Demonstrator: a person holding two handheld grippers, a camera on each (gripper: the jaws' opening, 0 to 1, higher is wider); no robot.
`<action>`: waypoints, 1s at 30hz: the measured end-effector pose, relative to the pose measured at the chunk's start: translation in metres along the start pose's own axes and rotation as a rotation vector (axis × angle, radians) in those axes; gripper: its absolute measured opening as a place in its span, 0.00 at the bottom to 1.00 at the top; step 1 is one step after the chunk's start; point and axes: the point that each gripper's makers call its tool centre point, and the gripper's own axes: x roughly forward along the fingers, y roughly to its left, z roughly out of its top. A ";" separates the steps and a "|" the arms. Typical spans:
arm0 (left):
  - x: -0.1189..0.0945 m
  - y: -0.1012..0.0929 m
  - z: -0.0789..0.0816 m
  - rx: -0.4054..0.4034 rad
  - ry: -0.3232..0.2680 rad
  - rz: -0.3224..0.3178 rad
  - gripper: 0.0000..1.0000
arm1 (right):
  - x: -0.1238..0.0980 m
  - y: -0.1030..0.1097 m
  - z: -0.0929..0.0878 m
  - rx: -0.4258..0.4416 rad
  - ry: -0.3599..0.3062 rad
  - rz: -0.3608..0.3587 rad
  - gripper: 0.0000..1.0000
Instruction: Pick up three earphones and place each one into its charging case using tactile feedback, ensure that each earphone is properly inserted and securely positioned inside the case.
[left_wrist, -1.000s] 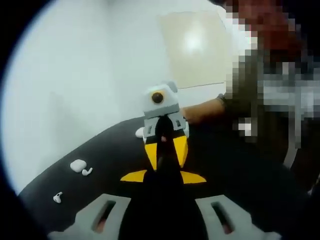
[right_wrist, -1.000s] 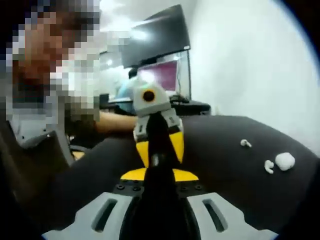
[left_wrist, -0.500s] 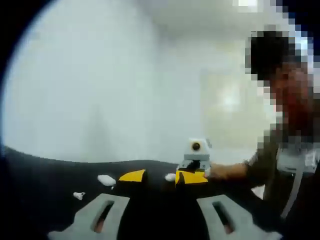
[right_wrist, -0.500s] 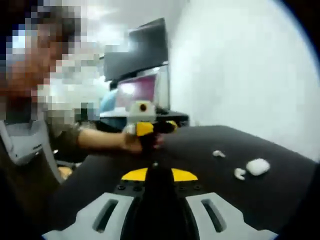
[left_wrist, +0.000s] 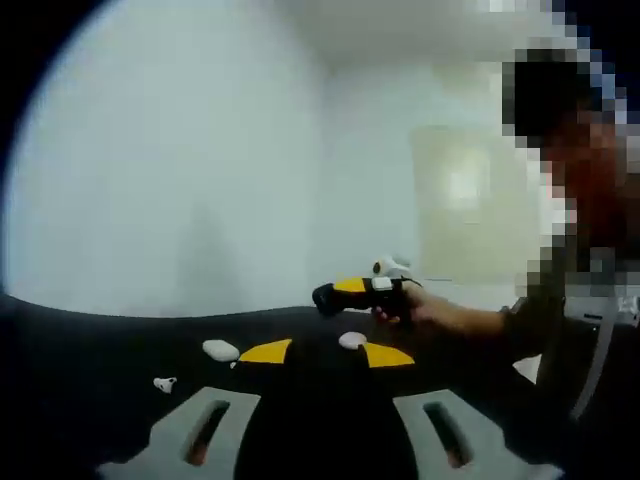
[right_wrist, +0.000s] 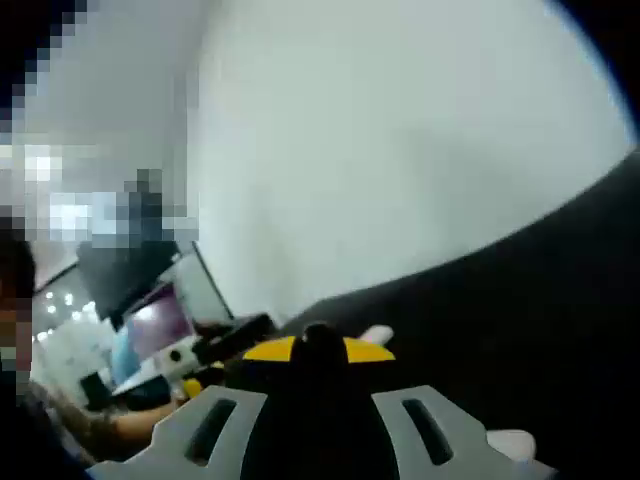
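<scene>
Hovering apart over the black table (left_wrist: 80, 340), right tongs (left_wrist: 325, 297) level

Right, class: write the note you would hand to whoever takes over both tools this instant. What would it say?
Left tool: open, empty, over the black table.
Right tool: held off the table, nothing seen in it; open or shut unclear.
On the table: a white case, a loose earphone beside it, and another white piece too blurred to name.
Done: no earphone seen seated.
Left: all three, as far as shows.
</scene>
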 end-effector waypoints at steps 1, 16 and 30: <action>0.000 0.001 0.000 -0.002 0.000 0.004 0.23 | -0.003 -0.006 -0.002 -0.012 0.022 -0.013 0.17; 0.006 0.005 -0.023 0.047 0.128 0.043 0.21 | 0.000 -0.014 -0.058 0.087 0.276 0.019 0.17; 0.005 0.006 -0.027 0.051 0.143 0.046 0.21 | 0.002 -0.015 -0.075 0.044 0.336 0.005 0.18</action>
